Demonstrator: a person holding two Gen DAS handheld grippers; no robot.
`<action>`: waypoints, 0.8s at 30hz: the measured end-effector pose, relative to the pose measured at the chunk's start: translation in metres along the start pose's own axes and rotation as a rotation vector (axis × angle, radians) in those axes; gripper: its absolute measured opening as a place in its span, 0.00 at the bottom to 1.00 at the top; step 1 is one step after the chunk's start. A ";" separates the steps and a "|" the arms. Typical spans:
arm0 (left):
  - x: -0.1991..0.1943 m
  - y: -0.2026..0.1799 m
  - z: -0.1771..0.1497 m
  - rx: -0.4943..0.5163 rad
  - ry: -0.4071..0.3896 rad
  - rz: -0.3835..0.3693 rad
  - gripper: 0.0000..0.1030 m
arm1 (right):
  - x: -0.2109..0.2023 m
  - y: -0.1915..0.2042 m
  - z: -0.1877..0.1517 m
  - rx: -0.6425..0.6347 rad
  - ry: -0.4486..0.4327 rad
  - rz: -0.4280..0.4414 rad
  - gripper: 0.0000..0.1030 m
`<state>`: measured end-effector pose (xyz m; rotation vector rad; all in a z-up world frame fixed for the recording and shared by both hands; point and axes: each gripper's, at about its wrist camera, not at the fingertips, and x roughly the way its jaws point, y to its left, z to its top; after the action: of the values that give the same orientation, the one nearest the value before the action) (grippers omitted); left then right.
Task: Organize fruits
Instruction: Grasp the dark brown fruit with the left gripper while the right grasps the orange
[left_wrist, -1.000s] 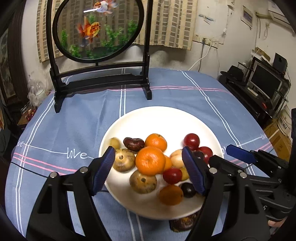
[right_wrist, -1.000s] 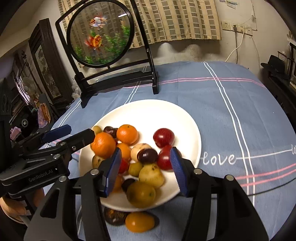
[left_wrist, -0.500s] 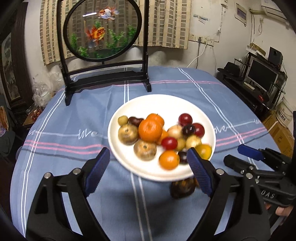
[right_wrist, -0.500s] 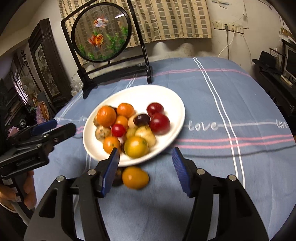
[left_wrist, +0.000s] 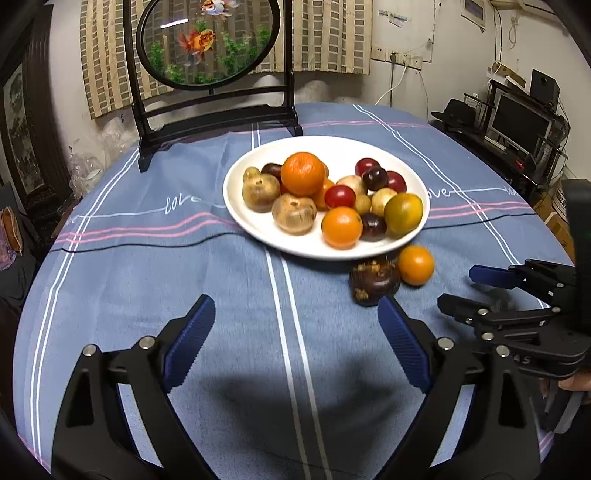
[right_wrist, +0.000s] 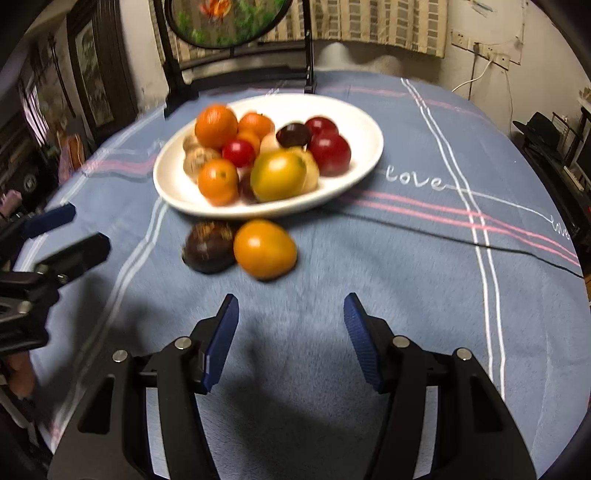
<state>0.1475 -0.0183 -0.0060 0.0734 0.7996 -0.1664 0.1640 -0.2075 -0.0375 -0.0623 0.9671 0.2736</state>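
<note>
Tools (left_wrist: 295, 325) farther from plate (left_wrist: 258, 225); "love" tablecloth (left_wrist: 177, 203)

Each camera sits on a gripper and looks forward and down along its two fingers at the blue tablecloth (left_wrist: 147, 295). The left one sees the white plate (left_wrist: 243, 206) at 12 o'clock, fairly near. The right one sees the same plate (right_wrist: 173, 188) at 11 o'clock. Both show the loose orange fruit (left_wrist: 415, 265) (right_wrist: 264, 248), the dark fruit (left_wrist: 373, 281) (right_wrist: 209, 246) and the goldfish screen (left_wrist: 207, 40) (right_wrist: 229, 22) far back.
</note>
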 end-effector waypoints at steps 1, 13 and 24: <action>0.002 0.000 -0.001 -0.001 0.003 0.001 0.89 | 0.002 0.001 0.000 -0.003 0.003 -0.005 0.58; 0.017 0.018 -0.001 -0.063 0.050 -0.031 0.89 | 0.028 0.011 0.018 -0.051 0.048 -0.050 0.58; 0.025 0.018 -0.003 -0.063 0.073 -0.030 0.89 | 0.038 0.016 0.034 -0.033 0.038 -0.022 0.39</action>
<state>0.1660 -0.0029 -0.0264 0.0077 0.8788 -0.1673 0.2079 -0.1785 -0.0481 -0.1084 0.9987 0.2690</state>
